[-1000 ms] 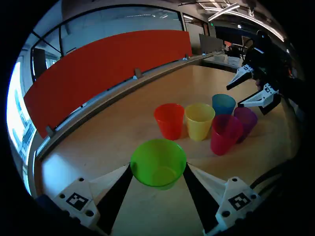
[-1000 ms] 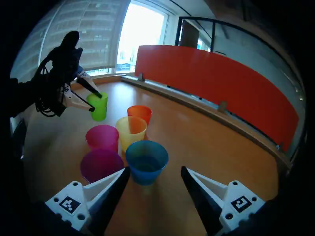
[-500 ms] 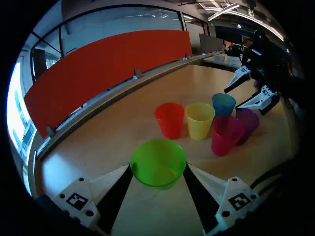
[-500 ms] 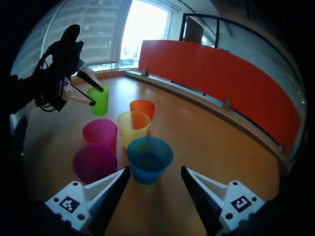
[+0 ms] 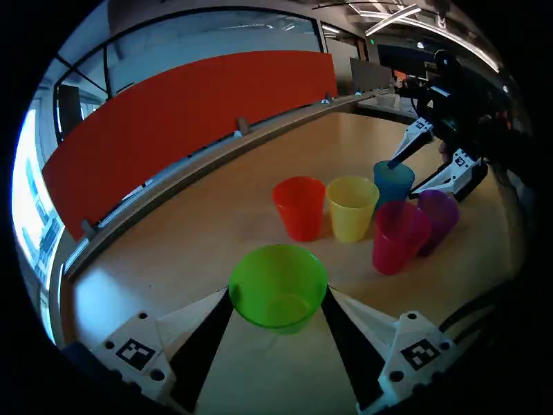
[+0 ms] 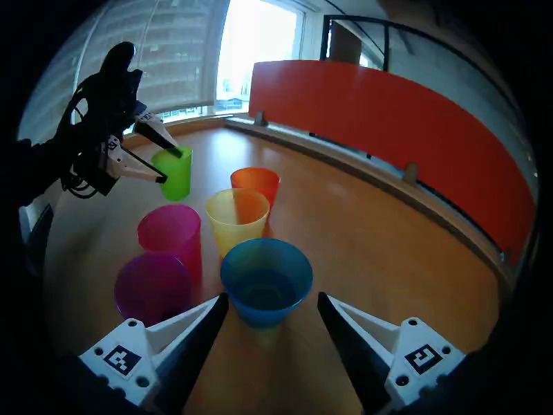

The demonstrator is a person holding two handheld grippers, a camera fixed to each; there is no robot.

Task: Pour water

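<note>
A green cup (image 5: pixel 278 287) sits between my left gripper's fingers, which press on both of its sides; my left gripper (image 5: pixel 276 294) is shut on it. The right gripper view shows the same green cup (image 6: pixel 173 173) held by the left gripper (image 6: pixel 171 166) at the far left of the table. A blue cup (image 6: pixel 266 283) with what looks like a little water at the bottom stands just ahead of my open right gripper (image 6: pixel 272 297). In the left gripper view the right gripper (image 5: pixel 404 180) straddles the blue cup (image 5: pixel 392 181).
On the wooden table (image 5: pixel 207 221) stand an orange cup (image 5: pixel 298 207), a yellow cup (image 5: pixel 352 207), a pink cup (image 5: pixel 397 235) and a purple cup (image 5: pixel 439 211), bunched next to the blue one. A red divider panel (image 5: pixel 186 117) runs along the table's far edge.
My right gripper has moved forward, so the blue cup is closer and its fingers now flank it. The left gripper and green cup have stayed put.
</note>
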